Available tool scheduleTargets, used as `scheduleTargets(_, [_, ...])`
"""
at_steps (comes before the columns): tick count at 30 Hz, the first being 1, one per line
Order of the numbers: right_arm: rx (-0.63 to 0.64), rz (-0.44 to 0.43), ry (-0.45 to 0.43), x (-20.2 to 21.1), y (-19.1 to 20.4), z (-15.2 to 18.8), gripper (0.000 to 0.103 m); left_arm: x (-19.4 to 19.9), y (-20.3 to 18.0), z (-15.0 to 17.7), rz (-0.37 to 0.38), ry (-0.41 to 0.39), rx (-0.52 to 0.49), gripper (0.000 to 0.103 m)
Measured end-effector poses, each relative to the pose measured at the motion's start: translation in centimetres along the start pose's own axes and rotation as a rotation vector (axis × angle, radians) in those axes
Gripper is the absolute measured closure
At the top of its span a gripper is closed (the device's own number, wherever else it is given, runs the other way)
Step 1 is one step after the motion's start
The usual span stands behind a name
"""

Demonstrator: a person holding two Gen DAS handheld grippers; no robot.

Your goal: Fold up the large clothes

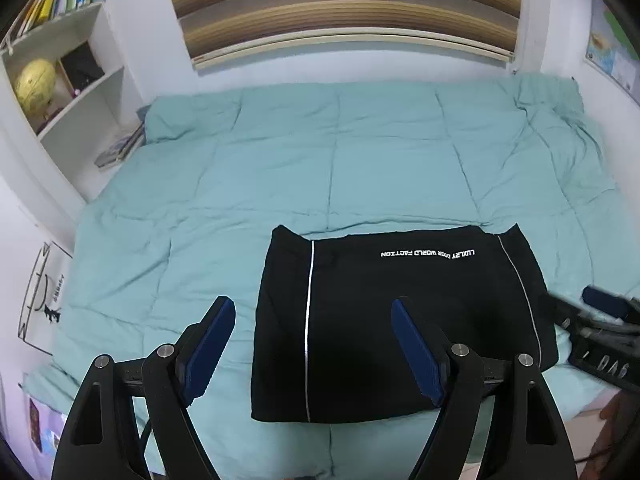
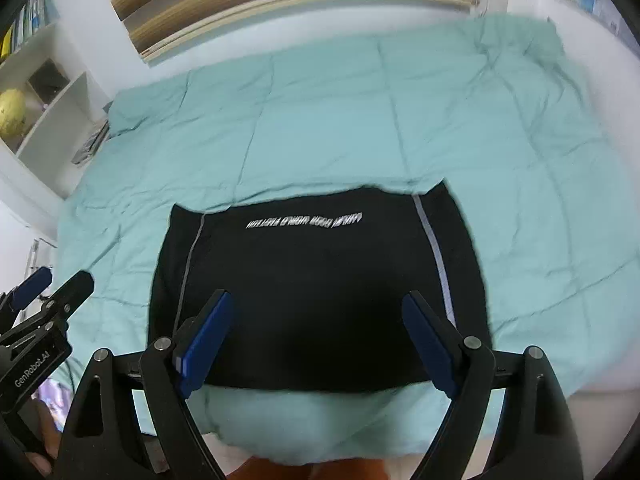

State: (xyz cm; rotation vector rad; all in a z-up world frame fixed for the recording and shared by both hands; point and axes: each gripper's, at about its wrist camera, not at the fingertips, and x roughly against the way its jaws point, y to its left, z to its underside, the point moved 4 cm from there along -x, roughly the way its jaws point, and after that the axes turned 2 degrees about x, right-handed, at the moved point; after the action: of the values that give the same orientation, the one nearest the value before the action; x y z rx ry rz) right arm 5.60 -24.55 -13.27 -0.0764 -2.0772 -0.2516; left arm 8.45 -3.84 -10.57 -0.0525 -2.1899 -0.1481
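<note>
Your left gripper (image 1: 312, 344) is nearest the lens, its fingers (image 1: 210, 344) spread wide apart and holding nothing; it hovers over the near left part of the garment (image 1: 400, 320). The right gripper (image 2: 316, 340) is likewise wide open and empty, above the garment's near edge.

The garment lies on the bed (image 1: 240, 168), close to the near edge, as a flat black rectangle with two pale stripes and a line of white lettering toward the far side. Judge this a late stage: the side folds appear complete, and either one more fold or release remains (the frames do not settle which).

For a further fold, lower both grippers to the near corners, close on all layers, and carry them toward the far edge.

The quilt beyond the garment offers ample room. The shelves (image 1: 76, 80) stand well apart at left.
</note>
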Motion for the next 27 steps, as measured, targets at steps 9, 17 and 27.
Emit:
scheduleTargets(9, [0.016, 0.005, 0.035, -1.2, 1.7, 1.5, 0.015, 0.6, -0.7, 0.1, 0.023, -0.006, 0.018, 0.021])
scheduleTargets(17, [0.028, -0.001, 0.069, -2.5, 2.7, 2.2, 0.015, 0.0, -0.9, 0.1, 0.027, 0.005, 0.014, 0.021])
scheduleTargets(27, [-0.01, 0.015, 0.077, -3.9, 1.4, 1.4, 0.015, -1.5, -0.3, -0.3, 0.026, 0.032, 0.021, 0.021])
